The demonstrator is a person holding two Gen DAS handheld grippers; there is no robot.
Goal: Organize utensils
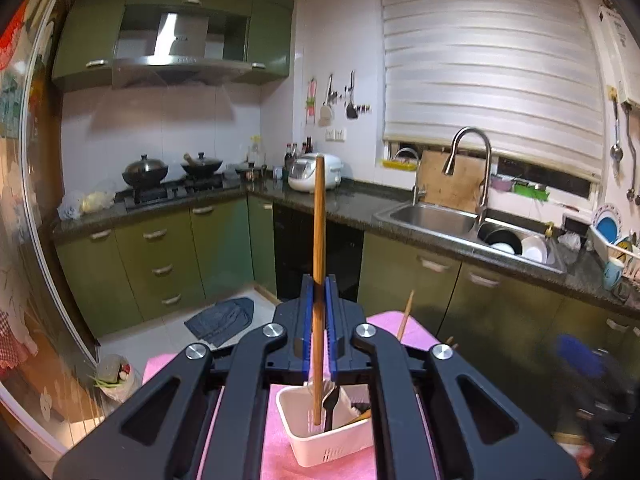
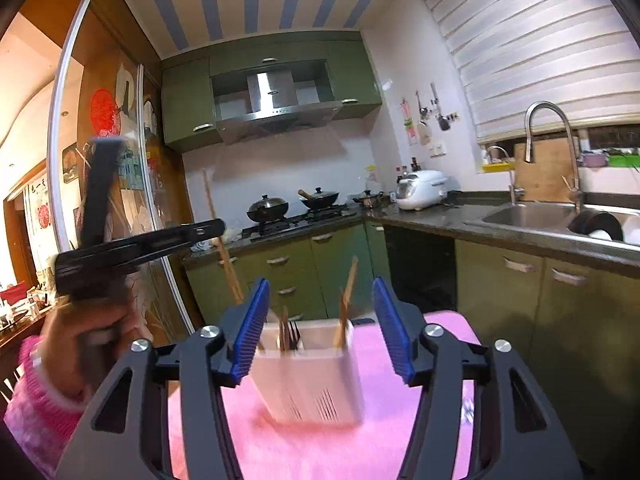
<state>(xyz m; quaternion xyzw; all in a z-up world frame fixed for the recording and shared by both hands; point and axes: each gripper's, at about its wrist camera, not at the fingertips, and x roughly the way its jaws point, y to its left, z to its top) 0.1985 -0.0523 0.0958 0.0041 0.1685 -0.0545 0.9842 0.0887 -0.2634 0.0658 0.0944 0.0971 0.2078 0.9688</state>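
Observation:
My left gripper (image 1: pixel 319 280) is shut on a long wooden chopstick (image 1: pixel 318 216) that it holds upright. The chopstick's lower end dips into the white utensil caddy (image 1: pixel 320 446), beside a black fork (image 1: pixel 331 400). In the right wrist view, my right gripper (image 2: pixel 320 284) stands open. The blurred caddy (image 2: pixel 316 380) lies just beyond its blue pads (image 2: pixel 252 332), and nothing is pressed between them. Several chopsticks (image 2: pixel 347 300) and a fork (image 2: pixel 294 334) stand in the caddy. At the left of that view, a hand in a pink sleeve (image 2: pixel 48 384) carries the left gripper (image 2: pixel 212 230).
The caddy stands on a pink cloth (image 2: pixel 304 452). A loose chopstick (image 1: pixel 405 316) sticks up behind my left gripper. Green cabinets (image 1: pixel 168 256), a stove with pans (image 1: pixel 172 172), a rice cooker (image 1: pixel 314 172) and a sink (image 1: pixel 440 220) run along the far counter.

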